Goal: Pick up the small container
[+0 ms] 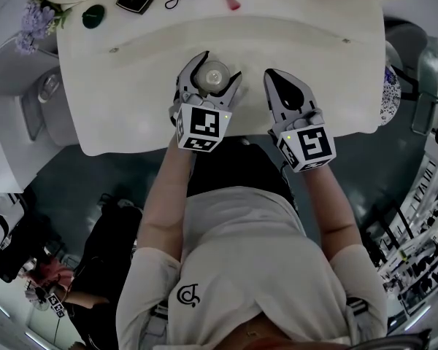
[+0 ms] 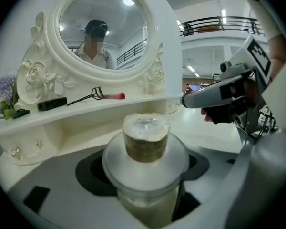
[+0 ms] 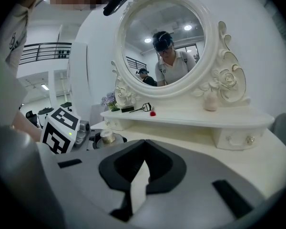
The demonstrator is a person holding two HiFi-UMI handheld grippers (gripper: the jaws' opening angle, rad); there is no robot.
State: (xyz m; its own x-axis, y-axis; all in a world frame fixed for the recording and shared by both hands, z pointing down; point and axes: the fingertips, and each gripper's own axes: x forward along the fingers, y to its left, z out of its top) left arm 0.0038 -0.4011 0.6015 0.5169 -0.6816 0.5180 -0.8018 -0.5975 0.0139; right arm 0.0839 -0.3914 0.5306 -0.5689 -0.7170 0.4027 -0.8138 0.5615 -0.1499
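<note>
As the left gripper's (image 1: 219, 64) jaws close around it, the small container (image 2: 145, 137), a pale wide-lidded jar with a brownish knob, stands near the desk's (image 1: 131, 86) front edge. The right gripper (image 1: 272, 74), pressed together, is just beside it, with open desk beyond.

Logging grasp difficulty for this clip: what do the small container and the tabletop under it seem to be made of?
Small container: probably frosted glass or translucent plastic, since the body looks milky and half see-through. Its brownish-gold knob looks metallic, with a clear top. Tabletop: glossy cream-white, likely painted or lacquered wood, judging by its soft reflections.
</note>
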